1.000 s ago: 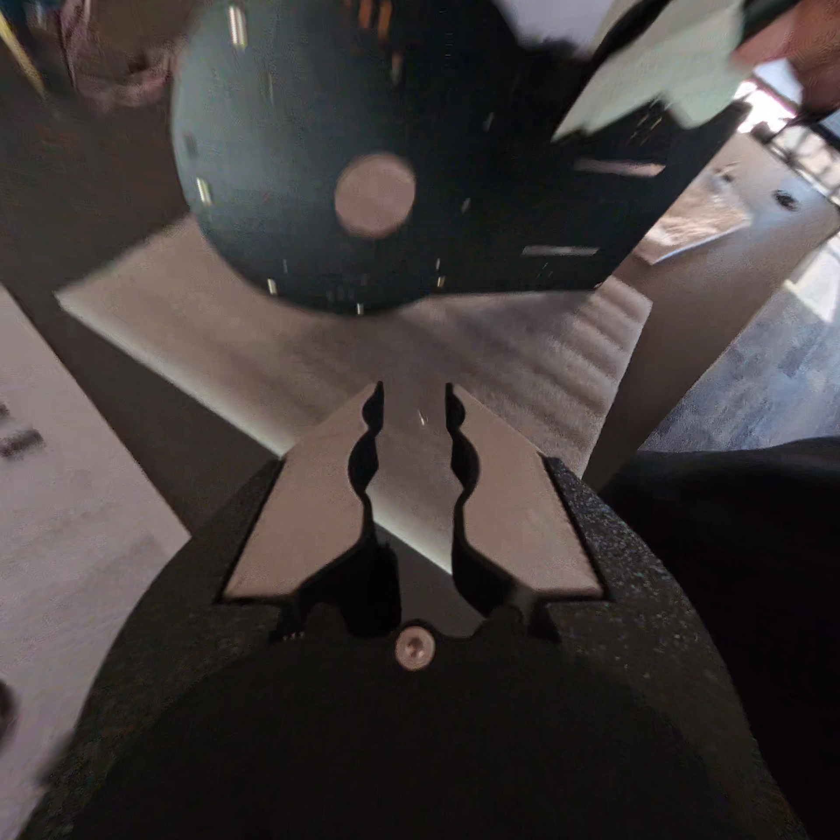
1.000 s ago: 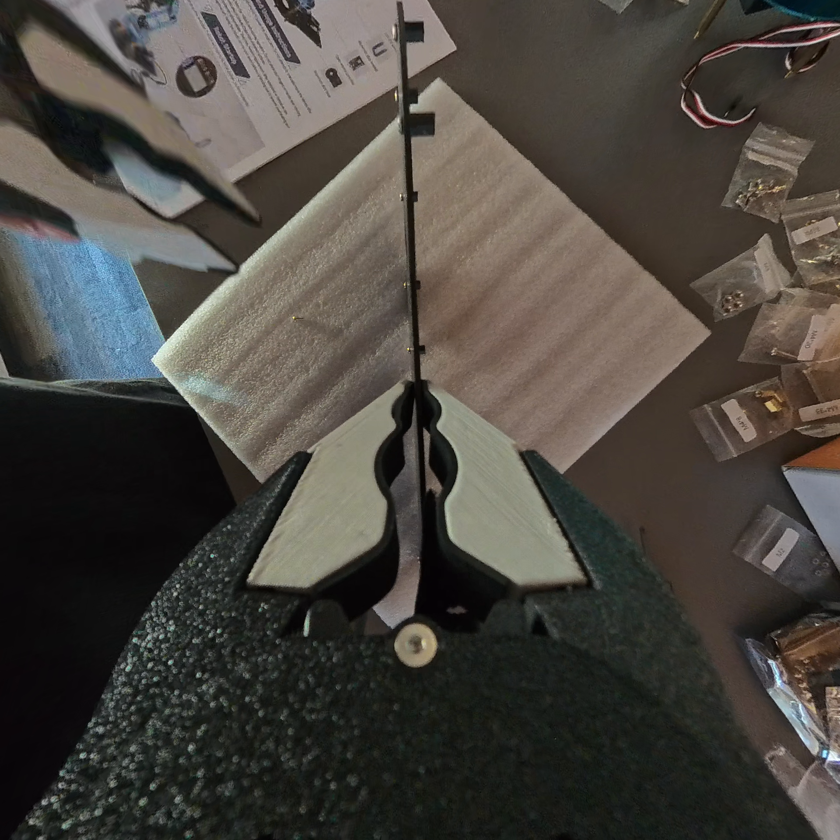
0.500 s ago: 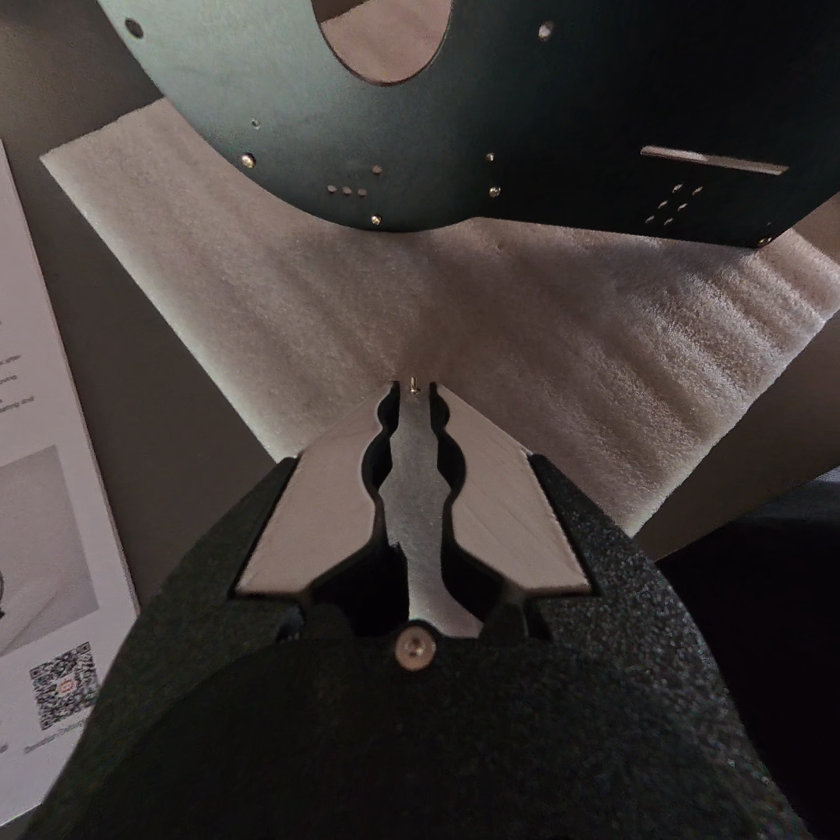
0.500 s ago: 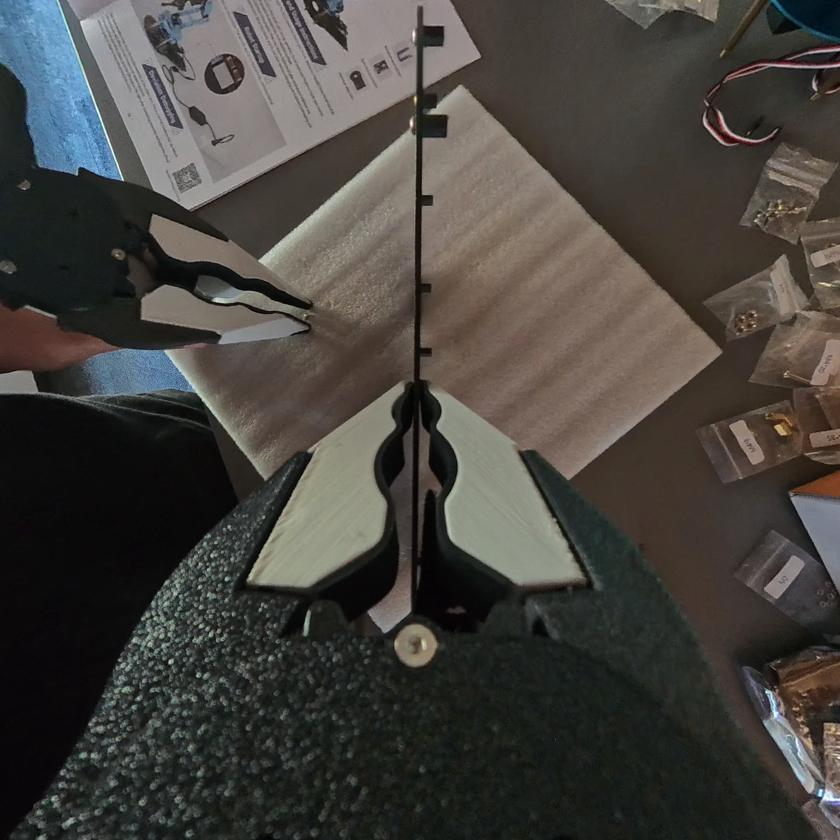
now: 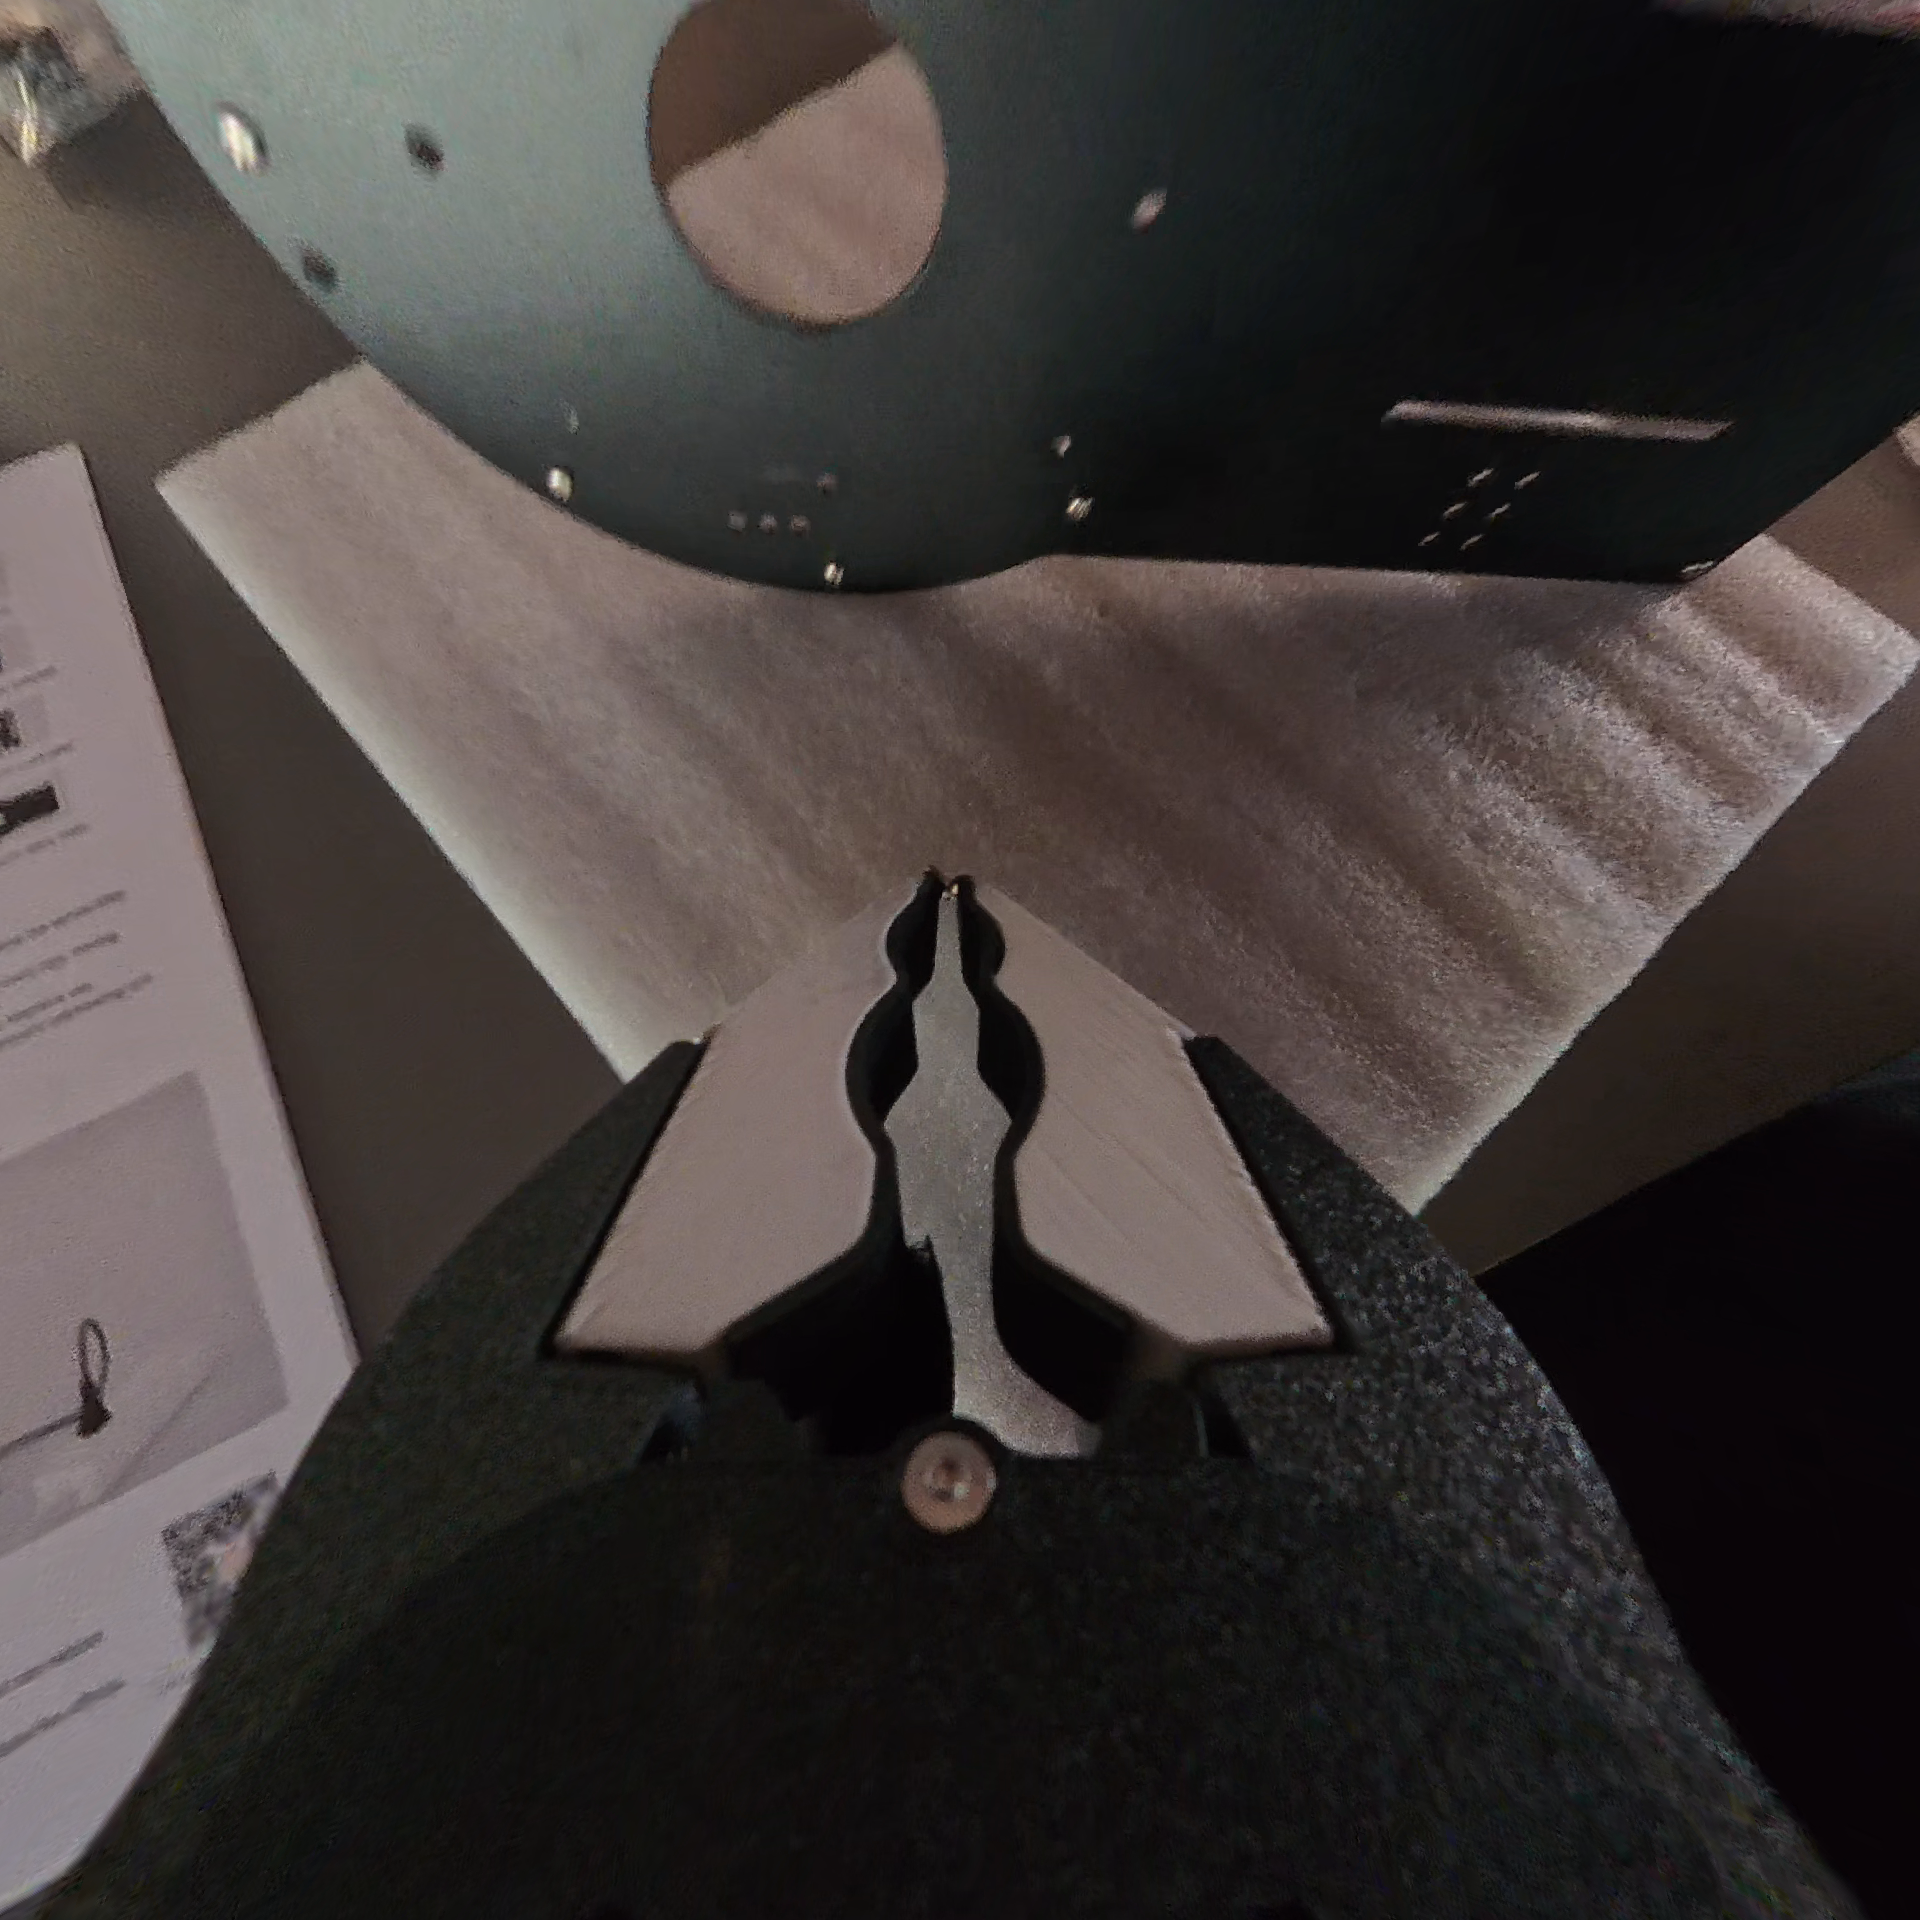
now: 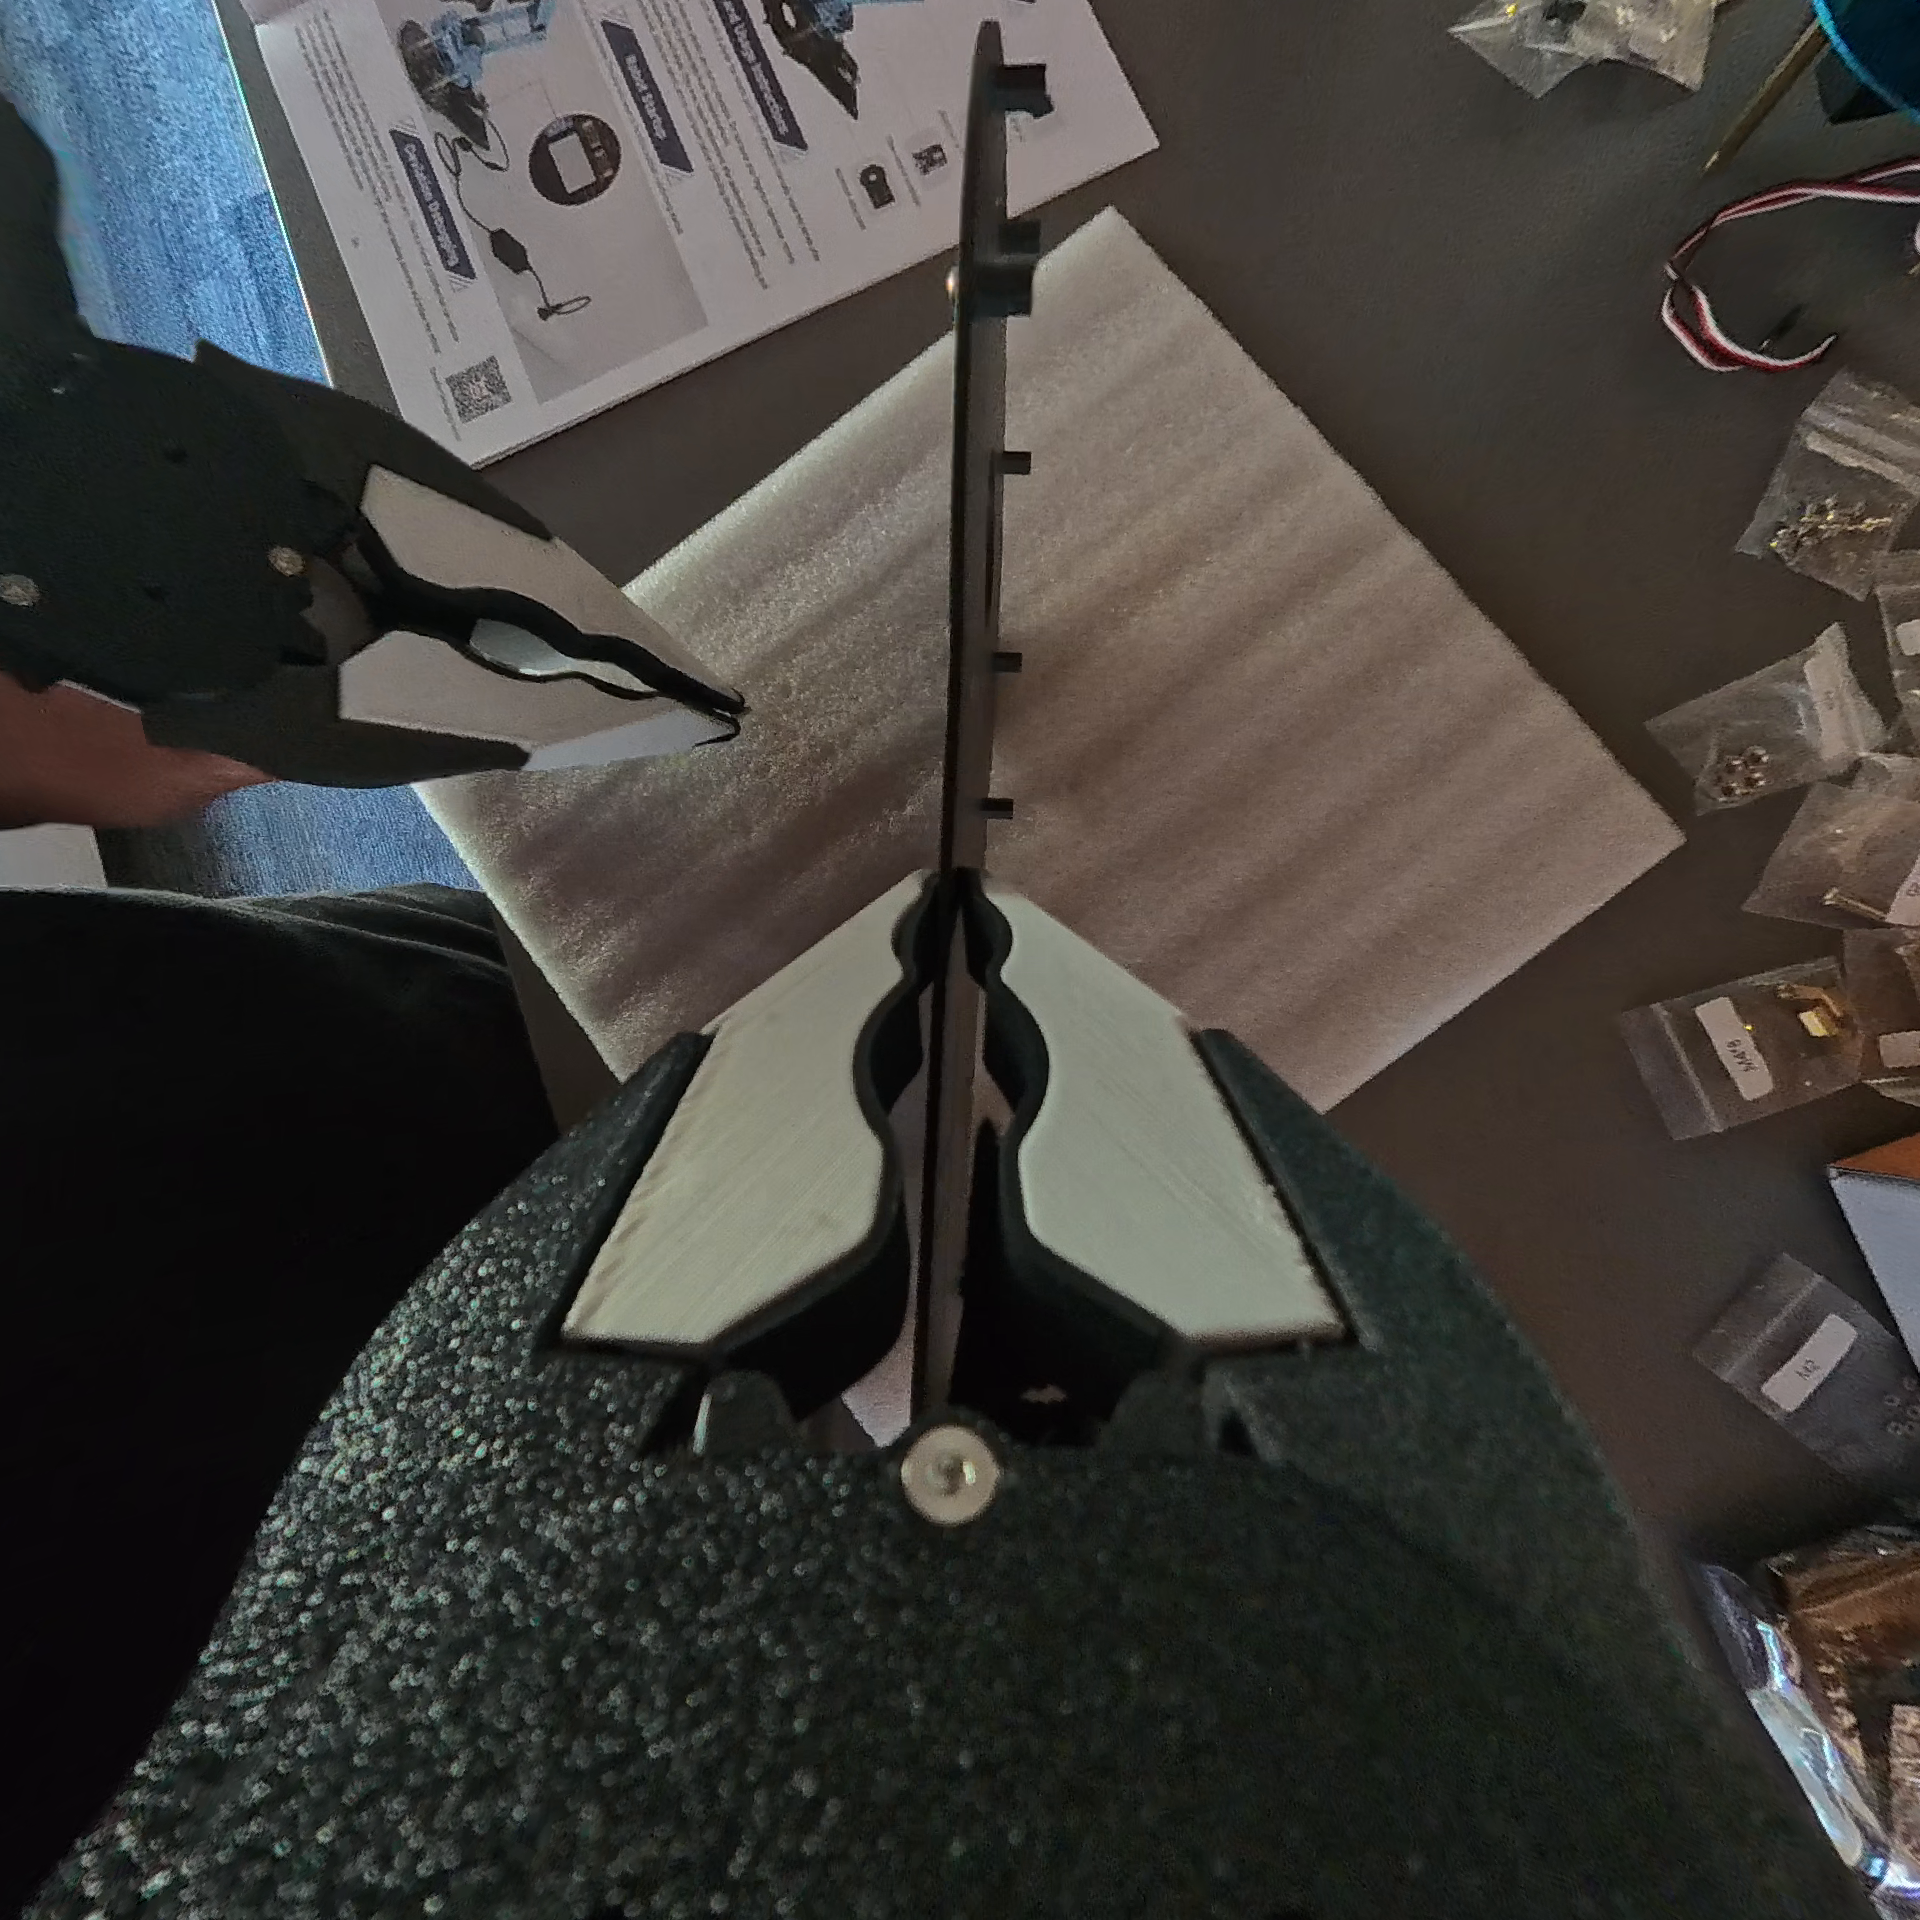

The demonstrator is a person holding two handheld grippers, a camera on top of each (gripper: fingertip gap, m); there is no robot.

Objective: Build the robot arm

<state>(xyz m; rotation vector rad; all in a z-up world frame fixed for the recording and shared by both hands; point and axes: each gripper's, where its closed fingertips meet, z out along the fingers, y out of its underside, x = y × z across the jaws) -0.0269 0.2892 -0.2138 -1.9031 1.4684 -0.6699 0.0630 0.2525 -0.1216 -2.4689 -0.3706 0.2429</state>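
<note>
My right gripper is shut on the lower edge of a thin black plate, held upright and edge-on over a white foam sheet. In the left wrist view the plate fills the top, with a round hole and several small holes and screws. My left gripper is shut on a tiny screw at its tips, just over the foam sheet. It also shows in the right wrist view, left of the plate and pointing at it.
A printed instruction sheet lies beyond the foam, also at the left of the left wrist view. Several small clear bags of hardware and a red-and-white wire lie at the right. Dark clothing is at the near left. The left gripper's tips are roughly 15 cm from the right gripper's.
My left gripper came down to the foam, its jaws narrowed around the tiny screw, and it moved a little toward the plate. The right gripper kept holding the plate upright.
</note>
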